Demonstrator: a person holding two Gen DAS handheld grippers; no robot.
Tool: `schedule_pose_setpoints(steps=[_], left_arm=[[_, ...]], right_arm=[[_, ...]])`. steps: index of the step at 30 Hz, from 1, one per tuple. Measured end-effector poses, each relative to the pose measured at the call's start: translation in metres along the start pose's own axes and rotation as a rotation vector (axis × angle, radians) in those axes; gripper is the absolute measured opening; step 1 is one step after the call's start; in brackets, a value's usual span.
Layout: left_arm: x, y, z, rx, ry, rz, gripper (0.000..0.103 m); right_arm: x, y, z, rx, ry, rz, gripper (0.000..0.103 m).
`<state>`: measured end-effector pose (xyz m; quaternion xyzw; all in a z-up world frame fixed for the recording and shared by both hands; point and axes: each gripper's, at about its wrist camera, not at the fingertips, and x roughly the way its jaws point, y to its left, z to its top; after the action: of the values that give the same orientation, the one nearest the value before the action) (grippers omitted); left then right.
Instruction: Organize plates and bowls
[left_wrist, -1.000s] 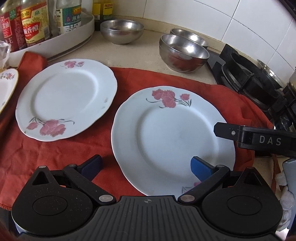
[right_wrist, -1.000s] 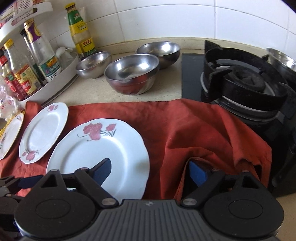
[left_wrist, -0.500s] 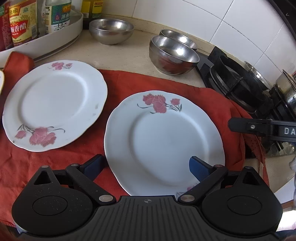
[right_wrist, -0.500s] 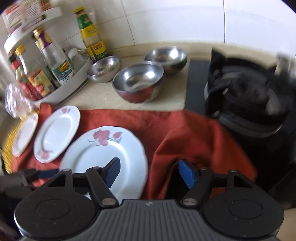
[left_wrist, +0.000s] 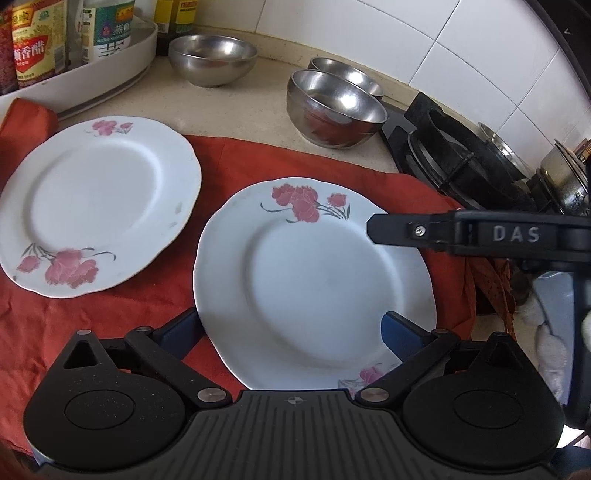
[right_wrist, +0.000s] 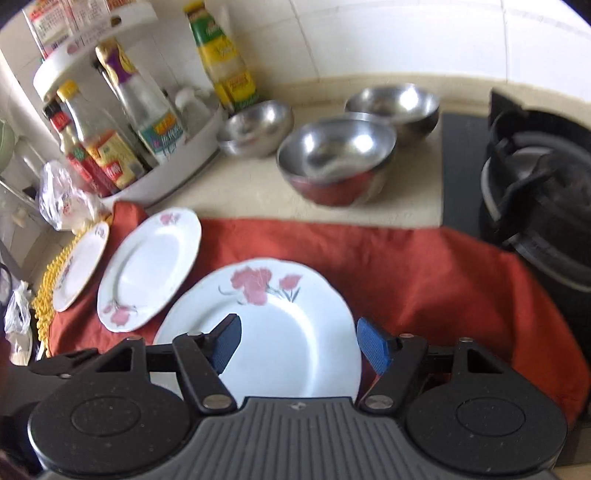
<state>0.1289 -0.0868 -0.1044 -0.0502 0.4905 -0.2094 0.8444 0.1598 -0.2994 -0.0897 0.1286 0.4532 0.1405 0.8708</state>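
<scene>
1. The left gripper (left_wrist: 288, 332) has its jaws spread wide and empty, straddling the near rim of the nearest plate (left_wrist: 314, 291); its blue pads (left_wrist: 397, 334) sit at either side of that rim, though whether they touch it cannot be told.
2. The right gripper (right_wrist: 297, 345) also has its jaws wide with nothing between them, hovering over the same plate's right half (the right-wrist view is slightly blurred).
3. The nearest plate lies flat on the red cloth (left_wrist: 266, 162), near the cloth's front edge.
4. A second plate (left_wrist: 96, 206) lies on the cloth's left part, just beside the first but apart from it.
5. A third plate (right_wrist: 79, 266) rests on a yellow mat (right_wrist: 46, 295) at the cloth's far-left edge.
6. Three steel bowls (right_wrist: 334, 158) stand on the countertop (left_wrist: 229, 107) beyond the cloth's back edge, two of them touching near the stove (left_wrist: 458, 162).
7. A white bottle rack (right_wrist: 162, 173) stands at the countertop's back-left corner.
</scene>
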Motion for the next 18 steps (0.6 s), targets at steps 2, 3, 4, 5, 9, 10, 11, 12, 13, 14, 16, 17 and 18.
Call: schedule_pose_setpoints(steps=[2,3,4,5,9,10,11,12,13,14,16,17,18], left_arm=[[0.002,0.000,0.001,-0.003,-0.006,0.001,0.103],[0.003,-0.001,0.002,-0.002,-0.011,0.007,0.103],[0.004,-0.001,0.003,0.001,-0.019,0.012,0.103],[0.005,-0.002,0.003,0.008,-0.028,0.017,0.103],[0.010,-0.007,0.007,0.023,-0.018,0.035,0.102],[0.009,-0.006,0.008,0.008,-0.014,0.025,0.102],[0.009,-0.006,0.009,-0.008,-0.005,0.009,0.102],[0.009,-0.007,0.011,-0.018,0.004,-0.009,0.102],[0.010,-0.009,0.011,-0.021,0.008,-0.022,0.102],[0.009,-0.011,0.012,-0.021,0.006,-0.030,0.102],[0.008,-0.015,0.014,-0.014,0.000,-0.029,0.102],[0.008,-0.016,0.015,-0.011,-0.005,-0.024,0.102],[0.006,-0.015,0.016,-0.014,-0.010,-0.017,0.102]], right_arm=[[0.001,-0.001,-0.002,-0.026,-0.001,0.005,0.069],[0.002,-0.001,-0.001,-0.038,0.005,0.008,0.069],[0.004,-0.002,-0.001,-0.051,0.016,0.017,0.070],[0.007,-0.004,-0.003,-0.056,0.033,0.031,0.068],[0.006,-0.016,-0.006,0.000,0.039,0.087,0.069],[0.003,-0.015,-0.006,-0.004,0.040,0.079,0.069],[0.001,-0.014,-0.007,-0.009,0.045,0.068,0.069],[-0.002,-0.016,-0.008,-0.007,0.050,0.063,0.069],[-0.006,-0.020,-0.008,0.008,0.055,0.069,0.069],[-0.009,-0.024,-0.006,0.031,0.063,0.077,0.069],[-0.017,-0.027,-0.003,0.055,0.059,0.091,0.069],[-0.017,-0.025,-0.002,0.044,0.057,0.086,0.069],[-0.014,-0.022,-0.001,0.031,0.061,0.080,0.069]])
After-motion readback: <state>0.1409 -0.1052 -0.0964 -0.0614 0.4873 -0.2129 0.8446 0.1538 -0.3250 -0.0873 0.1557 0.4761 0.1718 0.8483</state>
